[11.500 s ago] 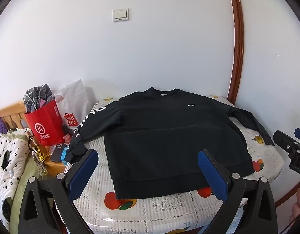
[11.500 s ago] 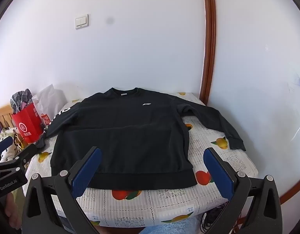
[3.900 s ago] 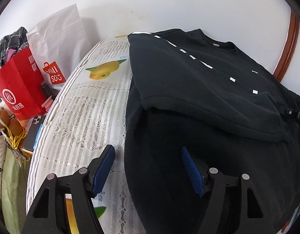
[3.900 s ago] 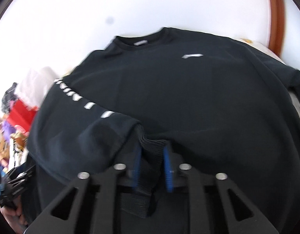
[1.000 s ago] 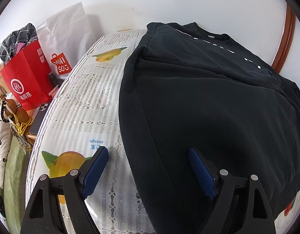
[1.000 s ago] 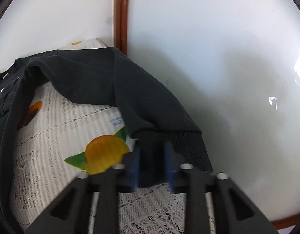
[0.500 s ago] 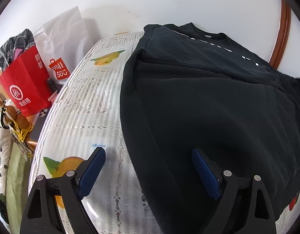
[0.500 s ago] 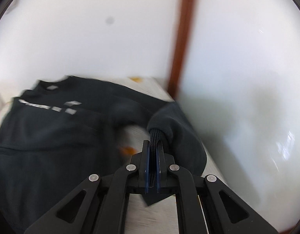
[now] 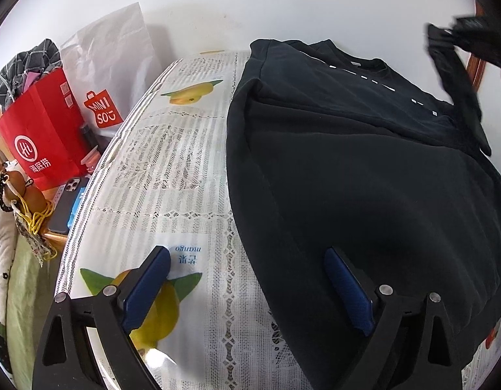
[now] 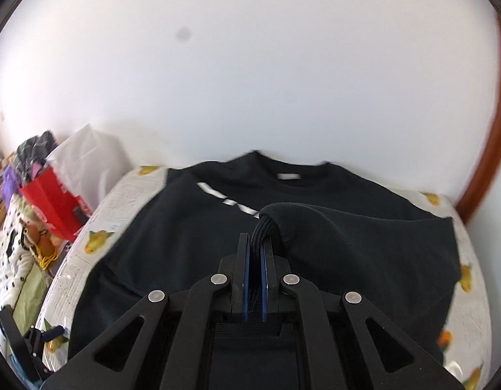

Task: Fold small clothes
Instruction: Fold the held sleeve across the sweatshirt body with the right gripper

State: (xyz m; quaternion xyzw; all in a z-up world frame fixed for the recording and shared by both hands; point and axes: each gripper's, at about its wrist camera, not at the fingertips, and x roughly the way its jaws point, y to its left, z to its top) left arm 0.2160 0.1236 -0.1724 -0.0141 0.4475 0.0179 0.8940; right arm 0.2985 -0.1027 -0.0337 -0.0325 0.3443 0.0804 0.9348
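Note:
A black sweatshirt (image 9: 364,178) lies flat on the table, its left sleeve folded across the chest with white lettering (image 9: 374,81) showing. My right gripper (image 10: 254,240) is shut on the ribbed cuff (image 10: 262,226) of the right sleeve (image 10: 331,227) and holds it lifted over the sweatshirt's body (image 10: 192,247). In the left wrist view that gripper (image 9: 475,45) is a blur at the upper right, with the sleeve hanging from it. My left gripper (image 9: 247,279) hovers at the sweatshirt's left edge. Its jaws are opening and press on nothing.
The table wears a white lace cloth with fruit prints (image 9: 159,162). Left of it stand a red paper bag (image 9: 39,136) and a white shopping bag (image 9: 110,65), with a phone (image 9: 66,204) below them. A white wall is behind, a brown wooden frame (image 10: 491,149) at the right.
My right gripper lifted the right sleeve off the table's right edge and swung it left over the sweatshirt. The left gripper's jaws spread a little wider; that hand stayed put.

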